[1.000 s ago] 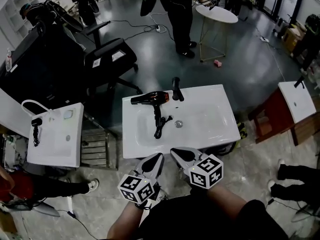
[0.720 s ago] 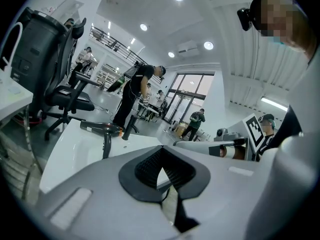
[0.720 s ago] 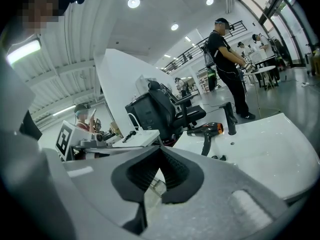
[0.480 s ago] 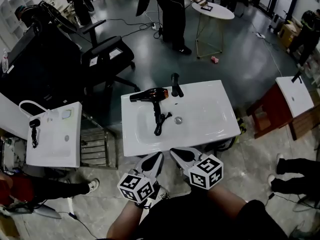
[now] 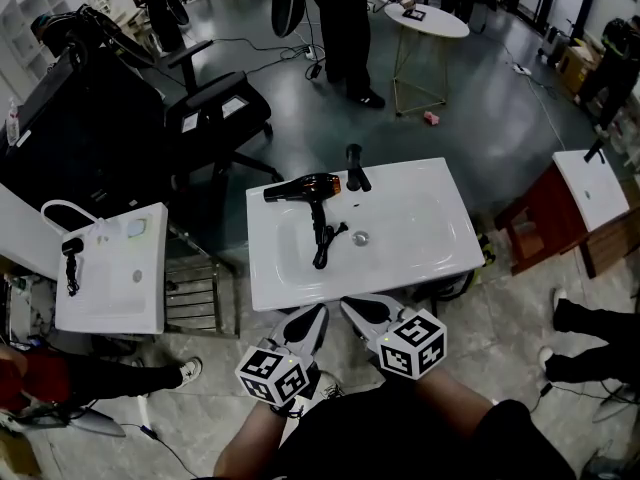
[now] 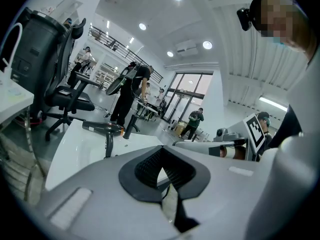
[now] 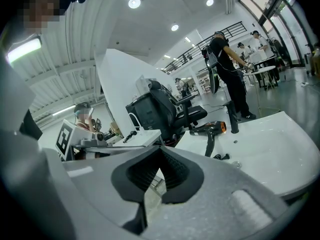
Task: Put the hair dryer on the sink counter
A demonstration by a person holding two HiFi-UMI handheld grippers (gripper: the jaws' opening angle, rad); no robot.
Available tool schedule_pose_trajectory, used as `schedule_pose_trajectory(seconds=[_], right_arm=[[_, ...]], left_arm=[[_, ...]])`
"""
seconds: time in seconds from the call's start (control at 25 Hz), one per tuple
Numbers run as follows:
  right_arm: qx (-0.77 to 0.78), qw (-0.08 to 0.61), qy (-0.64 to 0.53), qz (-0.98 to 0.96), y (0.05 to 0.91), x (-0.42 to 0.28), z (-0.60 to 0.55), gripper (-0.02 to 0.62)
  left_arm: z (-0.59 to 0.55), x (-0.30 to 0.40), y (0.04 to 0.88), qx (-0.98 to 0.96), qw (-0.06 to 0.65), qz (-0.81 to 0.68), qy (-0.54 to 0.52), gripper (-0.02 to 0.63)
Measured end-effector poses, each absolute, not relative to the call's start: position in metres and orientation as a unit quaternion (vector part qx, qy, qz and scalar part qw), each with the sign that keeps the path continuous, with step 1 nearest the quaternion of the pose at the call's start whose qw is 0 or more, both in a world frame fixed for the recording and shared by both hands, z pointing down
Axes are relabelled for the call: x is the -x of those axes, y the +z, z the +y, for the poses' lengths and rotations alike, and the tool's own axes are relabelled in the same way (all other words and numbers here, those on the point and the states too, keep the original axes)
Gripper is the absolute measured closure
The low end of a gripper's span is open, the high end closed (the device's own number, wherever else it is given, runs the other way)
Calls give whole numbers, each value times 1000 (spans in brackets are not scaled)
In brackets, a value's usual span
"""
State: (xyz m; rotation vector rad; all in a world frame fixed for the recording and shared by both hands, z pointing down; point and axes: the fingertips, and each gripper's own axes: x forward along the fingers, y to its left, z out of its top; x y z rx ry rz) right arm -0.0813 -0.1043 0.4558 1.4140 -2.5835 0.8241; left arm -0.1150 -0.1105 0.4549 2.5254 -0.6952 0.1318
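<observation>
While the left gripper (image 5: pixel 314 317) and the right gripper (image 5: pixel 352 306) are hanging side by side at the lower middle of the head view, both are showing their jaws clenched together on nothing, the tips pointing at the near edge of the sink counter (image 5: pixel 410 268) and stopping just short of it. Beyond that edge the white basin is lying mostly bare, with open surface spreading right of the drain (image 5: pixel 360 237). The hair dryer (image 5: pixel 305 187) is resting on the counter's far rim, left of centre, just beside the black faucet (image 5: pixel 353 168); its handle is reaching down into the basin and its cord (image 5: pixel 324 251) is bunching there. A second sink (image 5: pixel 110 298) is sitting at the left, well apart, and an office chair (image 5: pixel 215 118) is crowding the counter's upper-left corner. A third sink (image 5: pixel 590 193) is being cut off by the right border. Farther up, a round table (image 5: pixel 432 20) is standing beside a person (image 5: pixel 345 28) whose upper body is running out of frame. A small pink object (image 5: pixel 433 118) on the floor is proving too small to identify.
</observation>
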Motion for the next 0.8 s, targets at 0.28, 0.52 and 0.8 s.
schedule_pose_trajectory(seconds=[0.28, 0.52, 0.8], right_arm=[[-462, 43, 265, -845, 454, 89, -104, 595], [-462, 45, 263, -846, 453, 91, -103, 595], [-460, 47, 260, -847, 453, 96, -102, 595]], left_arm=[[-109, 122, 454, -932, 255, -254, 47, 603], [-108, 124, 454, -932, 254, -255, 47, 603], [-107, 129, 454, -932, 253, -255, 44, 603]])
